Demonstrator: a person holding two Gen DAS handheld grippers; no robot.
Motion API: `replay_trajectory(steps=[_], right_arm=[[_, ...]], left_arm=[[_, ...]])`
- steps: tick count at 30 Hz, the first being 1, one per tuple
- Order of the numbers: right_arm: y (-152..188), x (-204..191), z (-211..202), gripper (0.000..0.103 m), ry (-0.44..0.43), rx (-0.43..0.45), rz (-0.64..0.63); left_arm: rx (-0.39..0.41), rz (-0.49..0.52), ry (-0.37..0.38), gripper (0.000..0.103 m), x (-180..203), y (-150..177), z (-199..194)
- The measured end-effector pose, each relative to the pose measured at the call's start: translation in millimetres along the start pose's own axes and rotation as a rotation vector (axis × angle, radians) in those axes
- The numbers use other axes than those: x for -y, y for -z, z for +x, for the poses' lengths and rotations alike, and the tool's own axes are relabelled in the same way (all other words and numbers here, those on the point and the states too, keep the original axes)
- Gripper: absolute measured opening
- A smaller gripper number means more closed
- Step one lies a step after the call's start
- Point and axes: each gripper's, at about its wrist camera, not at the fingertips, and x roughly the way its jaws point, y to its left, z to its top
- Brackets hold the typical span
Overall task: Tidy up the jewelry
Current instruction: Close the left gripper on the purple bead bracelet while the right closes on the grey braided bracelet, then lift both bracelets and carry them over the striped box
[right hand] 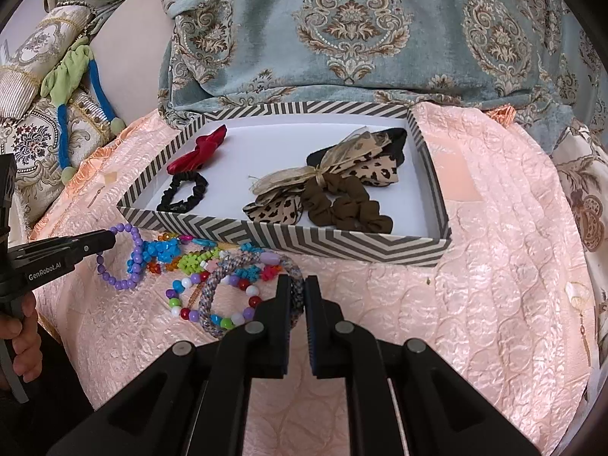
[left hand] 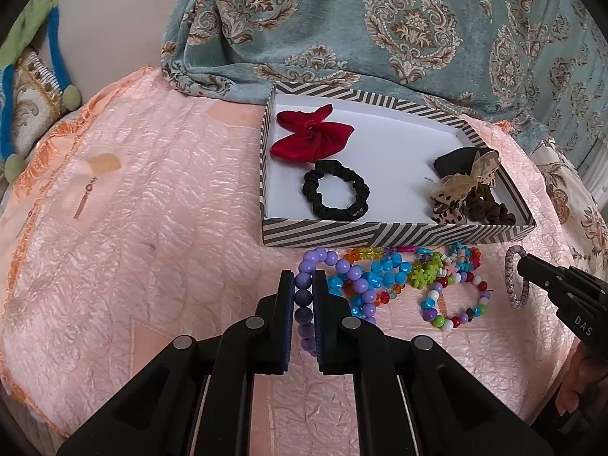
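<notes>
A shiny pink bedspread [left hand: 152, 228] covers the bed. At 12 o'clock hangs a blue-green cloth with brown flower shapes [right hand: 342, 30]. At 9 o'clock sit patterned cushions [right hand: 34, 129]. Soft daylight.

I see the tray [left hand: 395, 233] at the bedspread's [left hand: 152, 228] far edge. Bracelets [left hand: 391, 277] lie just before its near wall; scrunchies [left hand: 336, 190] inside.

1. Your left gripper [left hand: 303, 300] points forward and low, jaws closed on the purple bead bracelet [left hand: 304, 306].
2. Your right gripper [right hand: 297, 296] does likewise, jaws pinching the woven bangle [right hand: 228, 277].
3. Your left hand [right hand: 22, 336] wraps its handle.
</notes>
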Motion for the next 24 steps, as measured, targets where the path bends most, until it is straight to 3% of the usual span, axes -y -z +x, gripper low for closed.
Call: replay_trajectory(steps=[24], right_arm=[[-1.0,-2.2,-3.1,0.007,0.008,0.02,-0.009]], left_arm=[[-0.001,0.007,-0.008,0.0,0.5,0.4,1.5]])
